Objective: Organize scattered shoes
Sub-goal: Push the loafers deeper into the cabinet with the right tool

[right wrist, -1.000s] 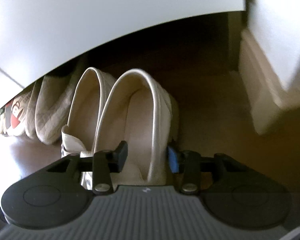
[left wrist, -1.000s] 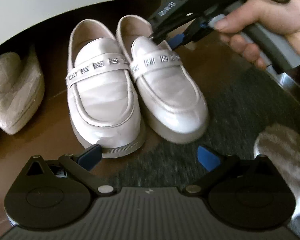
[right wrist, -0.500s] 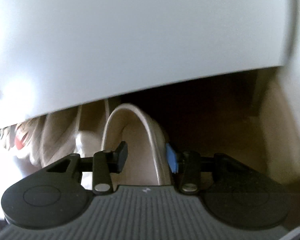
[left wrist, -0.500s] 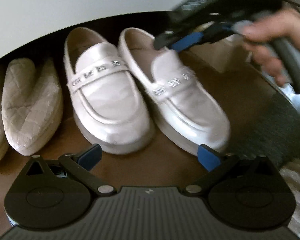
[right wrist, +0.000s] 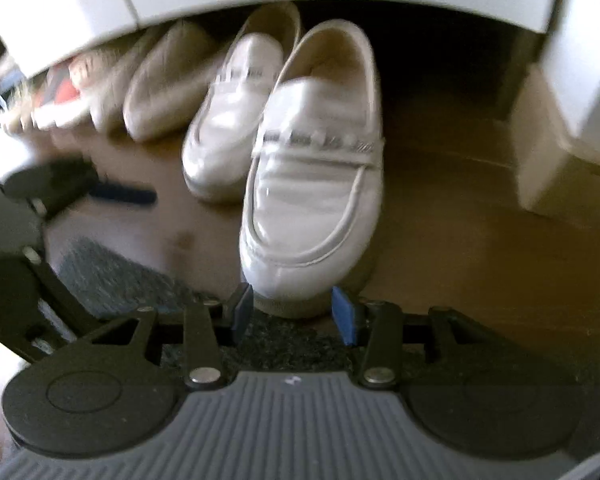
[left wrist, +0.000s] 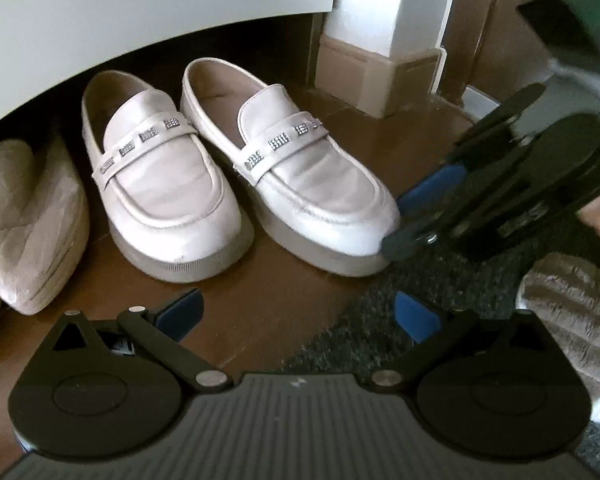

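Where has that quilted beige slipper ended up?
In the left wrist view the quilted beige slipper lies on the brown floor at the far left, under the white cabinet's edge, beside the left white loafer.

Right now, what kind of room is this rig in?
Likely a home entryway or bedroom floor. A pair of white loafers and beige slippers are lined up under a white cabinet, on brown flooring with a dark rug edge and skirting board.
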{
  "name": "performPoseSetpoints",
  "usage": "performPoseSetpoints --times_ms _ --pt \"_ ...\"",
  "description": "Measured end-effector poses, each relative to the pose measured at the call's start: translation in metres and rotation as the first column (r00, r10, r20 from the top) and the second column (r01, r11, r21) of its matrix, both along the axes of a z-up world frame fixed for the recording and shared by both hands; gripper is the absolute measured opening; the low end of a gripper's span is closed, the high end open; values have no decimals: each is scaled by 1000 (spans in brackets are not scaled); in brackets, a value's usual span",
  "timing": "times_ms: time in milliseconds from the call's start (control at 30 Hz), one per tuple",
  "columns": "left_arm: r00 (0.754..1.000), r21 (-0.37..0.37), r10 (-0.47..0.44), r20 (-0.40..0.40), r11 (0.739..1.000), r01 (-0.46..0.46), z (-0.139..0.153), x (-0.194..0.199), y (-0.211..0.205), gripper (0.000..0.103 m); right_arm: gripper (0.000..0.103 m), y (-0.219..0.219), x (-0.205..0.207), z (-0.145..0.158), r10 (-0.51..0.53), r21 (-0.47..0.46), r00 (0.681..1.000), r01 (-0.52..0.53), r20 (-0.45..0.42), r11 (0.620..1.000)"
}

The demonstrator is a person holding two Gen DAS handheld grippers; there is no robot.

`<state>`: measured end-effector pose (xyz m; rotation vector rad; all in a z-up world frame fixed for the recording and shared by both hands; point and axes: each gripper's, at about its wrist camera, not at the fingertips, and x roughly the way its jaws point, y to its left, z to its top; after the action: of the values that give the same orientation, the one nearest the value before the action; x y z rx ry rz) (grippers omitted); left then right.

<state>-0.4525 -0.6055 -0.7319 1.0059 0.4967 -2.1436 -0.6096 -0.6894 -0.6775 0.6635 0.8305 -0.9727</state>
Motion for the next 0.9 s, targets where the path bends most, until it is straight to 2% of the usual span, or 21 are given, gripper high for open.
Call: performPoseSetpoints --times_ms 100,233,333,433,567,900 --pt "1000 4 -21 3 1000 21 -4 -5 -10 103 43 -6 5 4 -6 -23 1000 6 -9 1000" --pt "1000 31 -23 -3 999 23 -7 -9 -19 103 43 -33 15 8 13 -39 999 -14 -35 999" --pt "999 56 -16 -45 998 19 -1 -9 -15 103 43 -45 16 11 33 -41 998 -35 -52 999" --pt "999 55 -26 -45 998 29 -5 -12 -12 103 42 -52 13 13 50 -41 998 -52 -49 998" --pt "998 35 -59 -25 998 60 -12 -24 -23 103 42 -58 12 14 61 -47 997 -63 -44 997" --pt "1000 -7 -29 -13 1000 28 -12 -27 -42 103 42 -91 20 15 65 -78 996 -70 -55 994"
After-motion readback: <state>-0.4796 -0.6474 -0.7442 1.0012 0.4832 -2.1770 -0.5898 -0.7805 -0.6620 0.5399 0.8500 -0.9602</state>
